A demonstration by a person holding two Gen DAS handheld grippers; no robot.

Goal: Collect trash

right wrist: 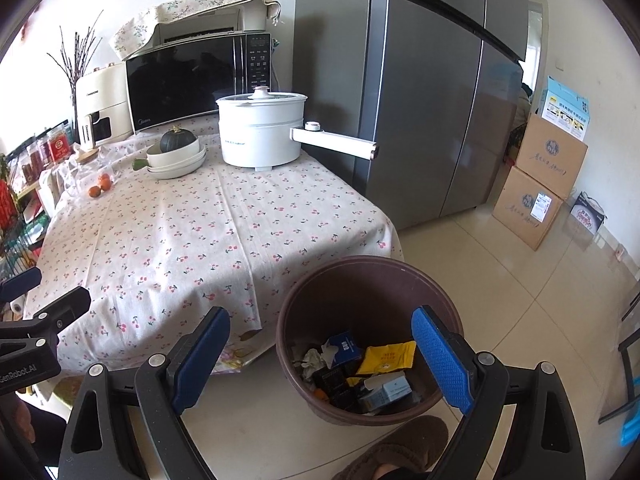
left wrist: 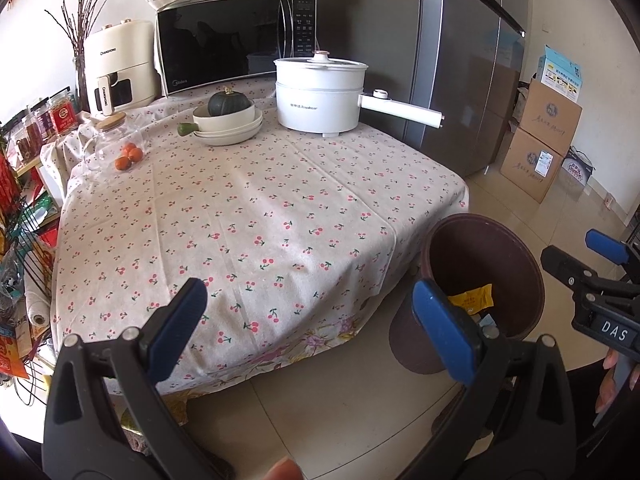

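Trash sits in bin [right wrist: 370, 344]; table [right wrist: 192, 236] shows no litter (looks done); left claw [left wrist: 312, 324], right claw [right wrist: 320, 356] both spread, empty.

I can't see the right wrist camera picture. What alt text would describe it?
A brown trash bin on the tiled floor holds wrappers, including a yellow packet, between the open blue-padded fingers of the right gripper. Beside it stands a table with a cherry-print tablecloth carrying a white electric pot, stacked bowls holding a dark squash, and a microwave.
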